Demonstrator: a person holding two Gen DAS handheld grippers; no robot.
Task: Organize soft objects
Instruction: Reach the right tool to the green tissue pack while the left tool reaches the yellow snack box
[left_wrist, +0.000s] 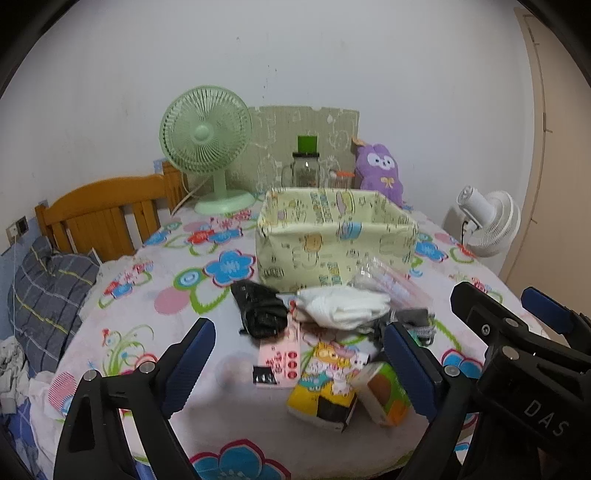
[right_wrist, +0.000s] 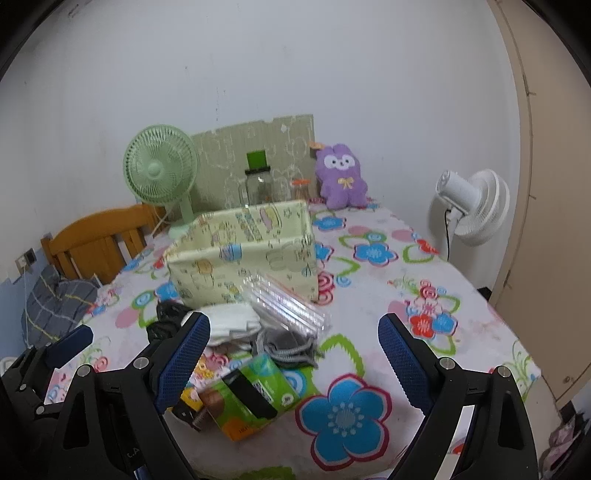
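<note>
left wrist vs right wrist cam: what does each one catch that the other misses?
Left wrist only: the pink card beside the black pouch, and the whole yellow cartoon box.

Right wrist only: the green box's dark-banded top face, and open floral sheet out to the beige door.

Both: fabric bin, green fan, white fan, purple plush, white cloth, both grippers open, left gripper, right gripper.

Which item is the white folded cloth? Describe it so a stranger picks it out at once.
Find the pale yellow fabric bin on the flowered bedspread. Just in front of it lies a small pile; the white folded cloth sits there, between a black bundle and a clear plastic bag. It is the only plain white thing.
</note>
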